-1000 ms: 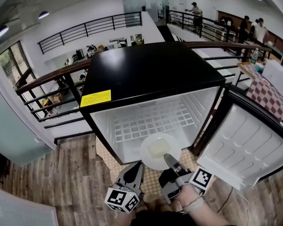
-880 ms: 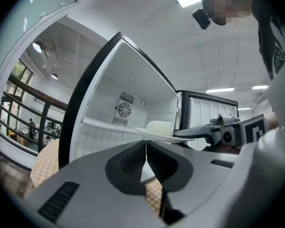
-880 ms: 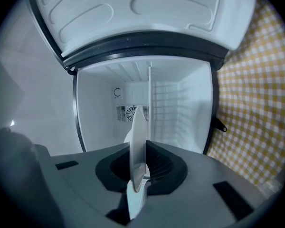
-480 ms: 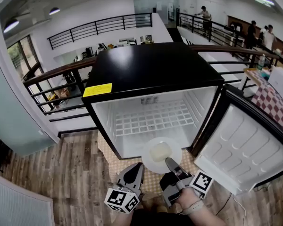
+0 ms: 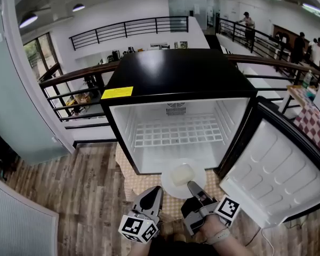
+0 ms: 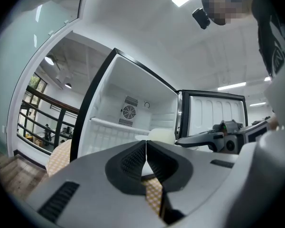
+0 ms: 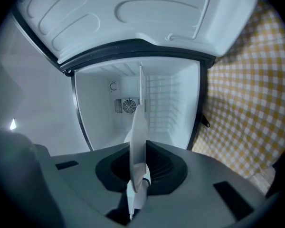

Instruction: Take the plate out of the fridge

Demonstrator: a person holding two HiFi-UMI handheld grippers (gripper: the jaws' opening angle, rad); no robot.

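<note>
A small black fridge (image 5: 176, 76) stands with its door (image 5: 277, 164) swung wide to the right and its white inside bare. A white plate (image 5: 182, 179) carrying a pale block of food hangs just outside the fridge's front opening. My right gripper (image 5: 192, 186) is shut on the plate's near rim; in the right gripper view the plate (image 7: 138, 141) stands edge-on between the jaws. My left gripper (image 5: 153, 193) hovers beside it at the left, shut and holding nothing. In the left gripper view its jaws (image 6: 146, 152) meet, with the plate (image 6: 154, 137) just beyond.
A wire shelf (image 5: 178, 129) crosses the fridge interior. Under the fridge lies a yellow checked mat (image 5: 173, 204) on a wooden floor (image 5: 69, 191). Black railings (image 5: 74, 84) run behind. A checked table (image 5: 314, 124) stands at the right, and people stand far back.
The plate and both grippers have drawn back from the fridge's mouth toward me. More of the bare fridge inside and its back vent shows now.
</note>
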